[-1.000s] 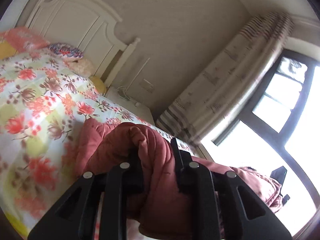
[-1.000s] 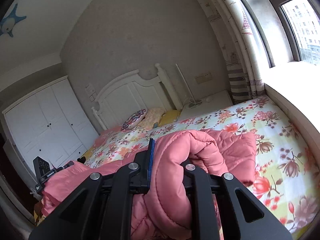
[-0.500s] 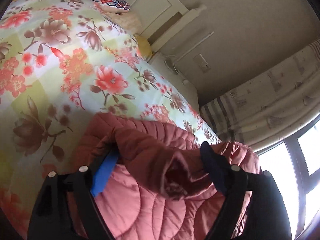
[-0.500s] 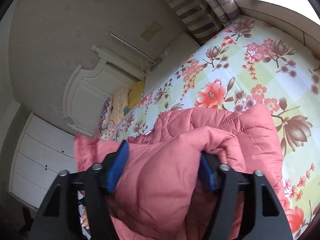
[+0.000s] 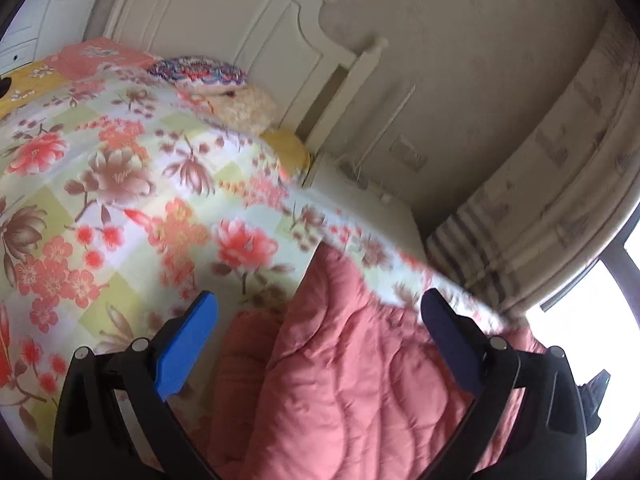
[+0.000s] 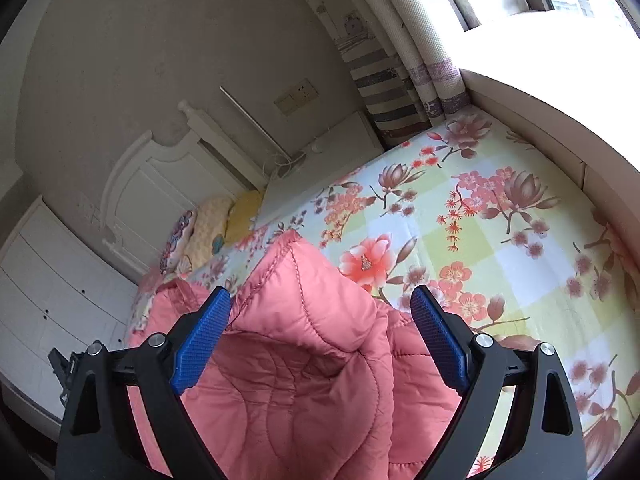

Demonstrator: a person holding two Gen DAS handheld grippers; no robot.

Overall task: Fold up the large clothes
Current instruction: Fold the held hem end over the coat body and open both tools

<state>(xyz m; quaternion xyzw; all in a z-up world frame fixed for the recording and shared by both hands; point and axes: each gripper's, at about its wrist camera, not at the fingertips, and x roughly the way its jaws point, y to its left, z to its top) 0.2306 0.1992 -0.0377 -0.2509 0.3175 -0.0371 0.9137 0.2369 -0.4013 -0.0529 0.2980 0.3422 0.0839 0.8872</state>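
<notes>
A pink quilted coat (image 5: pixel 340 380) lies bunched on the flowered bedspread (image 5: pixel 120 200). In the left wrist view my left gripper (image 5: pixel 320 300) hangs just above it. Its jaws are opening wide, the coat's fold lies loose between them, and neither blue pad (image 5: pixel 184 352) presses on it. In the right wrist view the coat (image 6: pixel 304 380) rises in a puffy fold with a stitched hem. My right gripper (image 6: pixel 320 296) straddles that fold with its jaws opening. Both of its pads (image 6: pixel 440 344) stand clear of the fabric or barely brush it.
The white headboard (image 5: pixel 224 28) and several pillows (image 5: pixel 200 72) are at the far end of the bed. A white nightstand (image 6: pixel 332 152), striped curtains (image 6: pixel 384 88) and a bright window ledge (image 6: pixel 560 80) border the bed. A white wardrobe (image 6: pixel 44 300) stands at the left.
Both grippers were shut on folds of the coat and held it up. They have come down toward the bed and opened, and the coat has dropped out of their grip.
</notes>
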